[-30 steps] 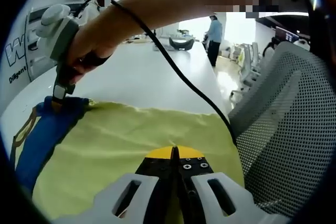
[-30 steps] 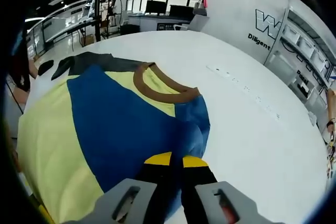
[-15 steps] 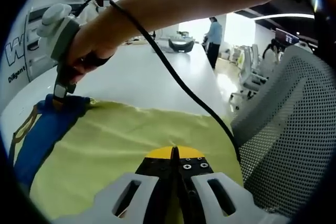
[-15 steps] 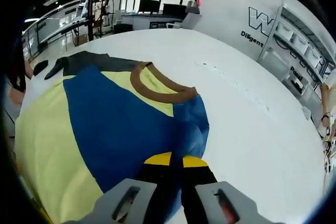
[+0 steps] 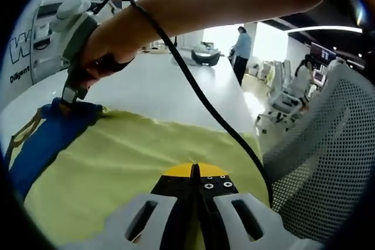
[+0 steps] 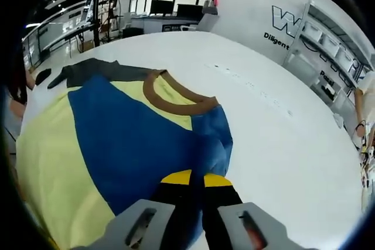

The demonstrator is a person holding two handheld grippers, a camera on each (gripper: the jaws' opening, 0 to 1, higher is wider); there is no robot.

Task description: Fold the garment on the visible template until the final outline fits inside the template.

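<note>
Both the left gripper (image 5: 194, 171) and right gripper (image 6: 193, 178) were closed on the garment (image 6: 117, 139); the edge should be lifted evenly, without slack.

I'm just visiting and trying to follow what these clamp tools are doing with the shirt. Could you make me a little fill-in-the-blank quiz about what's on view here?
1. The collar of the garment is ____ in colour.
2. The right claw is shut on the ____ part of the garment.
3. The left claw is shut on the garment's ____ part.
4. The garment lies on a ____ table.

Missing words: brown; blue; yellow; white
</note>
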